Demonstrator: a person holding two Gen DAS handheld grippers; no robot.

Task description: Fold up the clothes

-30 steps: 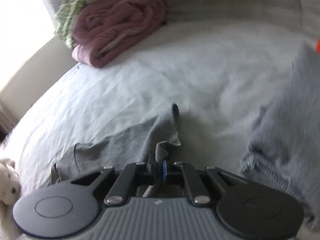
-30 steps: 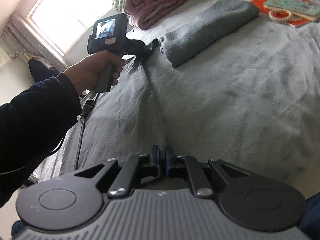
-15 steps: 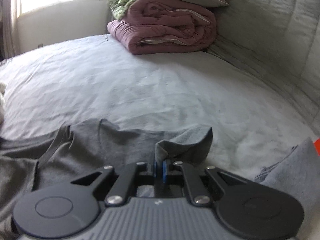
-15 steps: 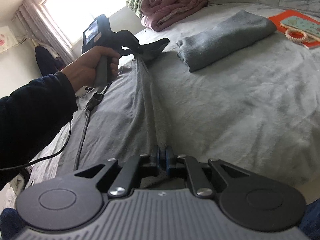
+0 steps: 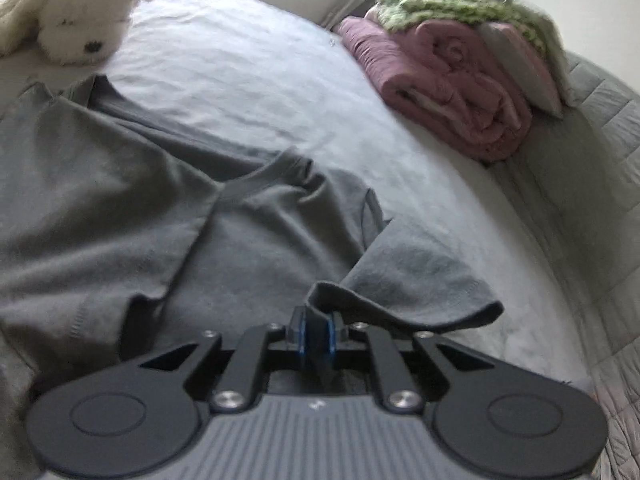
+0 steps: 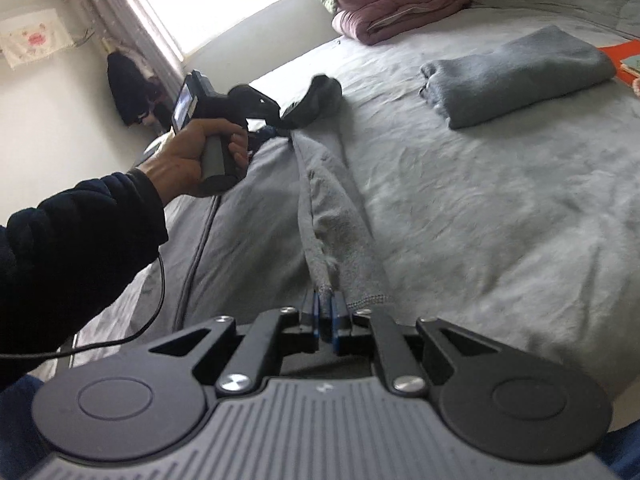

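A grey shirt (image 5: pixel 168 216) lies spread and rumpled on the bed (image 5: pixel 248 80), one edge pulled into a long ridge between the two tongs. The left tongs (image 5: pixel 316 330) are easing apart, with a fold of the shirt's sleeve still lying between the pads; whether they still press on it cannot be told. A hand (image 6: pixel 192 164) in a dark sleeve (image 6: pixel 76 232) grips their handle. The right tongs (image 6: pixel 327 314) are clenched on the shirt's hem near the bed's edge. A folded grey garment (image 6: pixel 516 76) rests well apart on the bed, near an orange book (image 6: pixel 628 60). A rolled pink quilt (image 5: pixel 448 88) with a green patterned cloth (image 5: pixel 452 4) on top sits at the far side, and a white plush toy (image 5: pixel 76 12) lies beyond the shirt.
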